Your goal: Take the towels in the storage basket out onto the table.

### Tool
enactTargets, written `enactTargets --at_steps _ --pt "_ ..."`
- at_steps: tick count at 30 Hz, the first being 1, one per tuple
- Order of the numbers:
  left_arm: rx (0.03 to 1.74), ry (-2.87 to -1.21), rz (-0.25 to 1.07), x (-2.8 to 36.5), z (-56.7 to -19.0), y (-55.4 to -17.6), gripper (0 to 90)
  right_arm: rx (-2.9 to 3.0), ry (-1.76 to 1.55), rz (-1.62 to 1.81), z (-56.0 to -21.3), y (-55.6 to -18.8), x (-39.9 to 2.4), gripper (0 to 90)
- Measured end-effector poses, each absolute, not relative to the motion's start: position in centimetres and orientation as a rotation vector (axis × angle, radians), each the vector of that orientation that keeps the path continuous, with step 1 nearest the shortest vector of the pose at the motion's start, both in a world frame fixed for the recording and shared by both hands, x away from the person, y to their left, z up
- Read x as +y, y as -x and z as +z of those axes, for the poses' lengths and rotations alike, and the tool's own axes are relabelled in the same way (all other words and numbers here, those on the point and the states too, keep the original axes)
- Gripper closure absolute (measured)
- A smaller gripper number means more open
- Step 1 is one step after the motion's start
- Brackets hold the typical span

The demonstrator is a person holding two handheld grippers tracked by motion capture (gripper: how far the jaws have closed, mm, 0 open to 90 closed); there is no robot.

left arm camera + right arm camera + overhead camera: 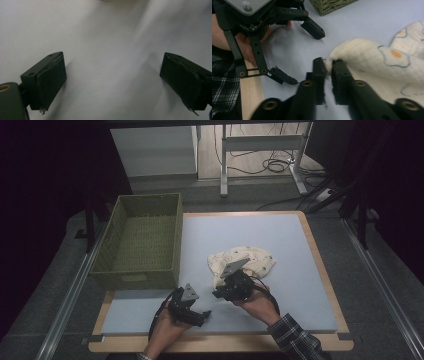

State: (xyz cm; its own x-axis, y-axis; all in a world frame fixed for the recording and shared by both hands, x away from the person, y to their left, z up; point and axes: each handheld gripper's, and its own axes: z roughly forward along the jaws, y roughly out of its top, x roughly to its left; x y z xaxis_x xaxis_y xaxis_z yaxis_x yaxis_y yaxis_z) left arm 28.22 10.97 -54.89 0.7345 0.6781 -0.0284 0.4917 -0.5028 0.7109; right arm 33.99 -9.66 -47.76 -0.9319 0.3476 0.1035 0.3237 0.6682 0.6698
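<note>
On the grey mat point(300, 285), near the person's edge, we found the right gripper point(328, 66) pinching a corner of the cream printed cloth point(372, 62), its jaws nearly together. We judged the hold thin: a pull could slip the fabric free. The cloth lay bunched beyond that gripper, right of the woven basket point(145, 275). The left gripper point(112, 82) rested spread wide over bare mat, holding nothing.

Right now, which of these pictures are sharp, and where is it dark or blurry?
High view: dim, edges black, the mat evenly lit. Left gripper view: soft, with hazy shadows beside the open gripper. Right gripper view: the cloth slightly smeared near the right gripper.
</note>
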Motion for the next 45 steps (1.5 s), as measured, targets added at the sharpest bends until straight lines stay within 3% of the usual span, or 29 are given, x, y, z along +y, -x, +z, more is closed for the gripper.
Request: enactTargets --at_steps 3,7,12,17,22,27,31,39,42,45 --pt "0.878 -2.206 0.330 11.0 -54.9 -28.2 6.7 2.827 -0.599 1.151 -47.0 -34.2 -10.4 67.5" --pt "0.877 -2.207 0.330 11.0 -54.9 -28.2 6.7 2.774 -0.651 1.149 -45.5 -34.5 -12.6 65.5" --pt "0.876 -2.208 0.329 11.0 -54.9 -28.2 6.7 2.694 -0.765 1.090 -45.1 -35.5 -16.3 69.1" --pt "0.880 -2.207 0.324 11.0 -54.9 -28.2 6.8 2.628 -0.905 1.016 -47.0 -37.2 -19.8 75.8" --pt "0.886 -2.198 0.332 11.0 -54.8 -28.2 8.6 2.608 -0.972 1.002 -48.8 -37.8 -21.2 76.4" --pt "0.937 -2.159 0.360 11.1 -54.5 -28.2 28.4 2.584 -0.968 0.989 -49.6 -38.0 -21.4 81.8" --pt "0.929 -2.155 0.353 10.2 -53.8 -29.1 44.1 2.576 -0.952 0.992 -49.9 -38.3 -21.1 81.2" --pt "0.940 -2.140 0.335 8.9 -53.1 -31.6 52.8 2.540 -0.973 0.966 -51.2 -39.6 -20.6 71.1" --pt "0.949 -2.158 0.316 8.4 -53.7 -32.1 55.0 2.549 -0.962 0.935 -51.7 -39.8 -20.3 71.2" --pt "0.936 -2.159 0.341 8.0 -54.0 -32.2 63.5 2.535 -0.963 0.940 -51.9 -39.8 -20.2 83.5"
